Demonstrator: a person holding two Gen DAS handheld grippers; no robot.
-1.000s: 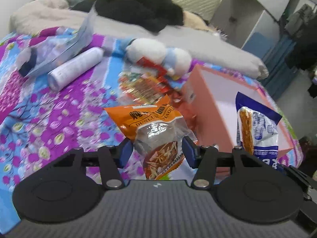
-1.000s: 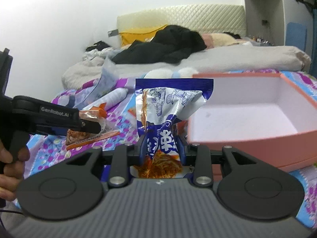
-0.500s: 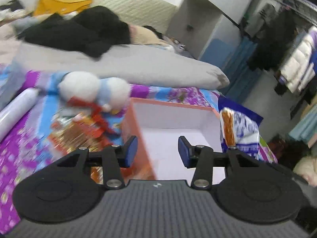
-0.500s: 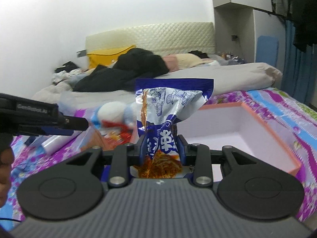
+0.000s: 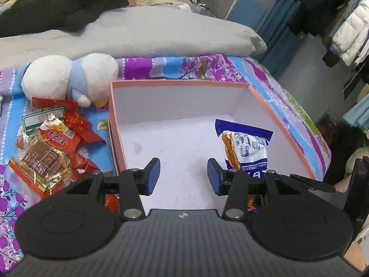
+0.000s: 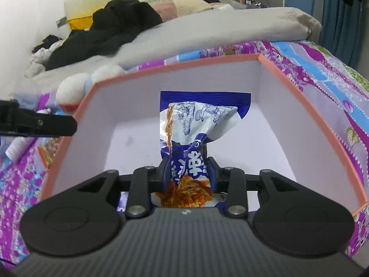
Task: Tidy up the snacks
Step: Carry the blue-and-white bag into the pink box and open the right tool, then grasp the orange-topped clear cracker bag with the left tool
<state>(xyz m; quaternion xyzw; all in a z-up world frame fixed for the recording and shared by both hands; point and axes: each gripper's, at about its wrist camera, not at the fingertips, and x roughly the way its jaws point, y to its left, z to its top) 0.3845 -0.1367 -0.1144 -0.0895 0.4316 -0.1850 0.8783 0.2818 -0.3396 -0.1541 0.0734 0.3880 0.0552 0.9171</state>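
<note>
Blue-and-white crinkly noodle snack packet (image 6: 196,133) pinched low in right gripper (image 6: 188,173), hanging over the white floor of the pink-rimmed cardboard box (image 6: 306,106); whether it touches the floor is unclear. Lower until it rests, then let go. Right wall at 3 o'clock is near; floor toward 10 is bare. Left gripper (image 5: 183,175) half-open, holding nothing, jaws having just narrowed. Loose red and gold foil snack packs (image 5: 53,147) lie outside at 9.

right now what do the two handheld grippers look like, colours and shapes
Both match: the left gripper and right gripper have matte black bodies with ribbed grey-black tops, two round black discs, black linkage arms with silver pivot screws, and blue pads on the fingers. A small white mark sits at each top centre.
</note>
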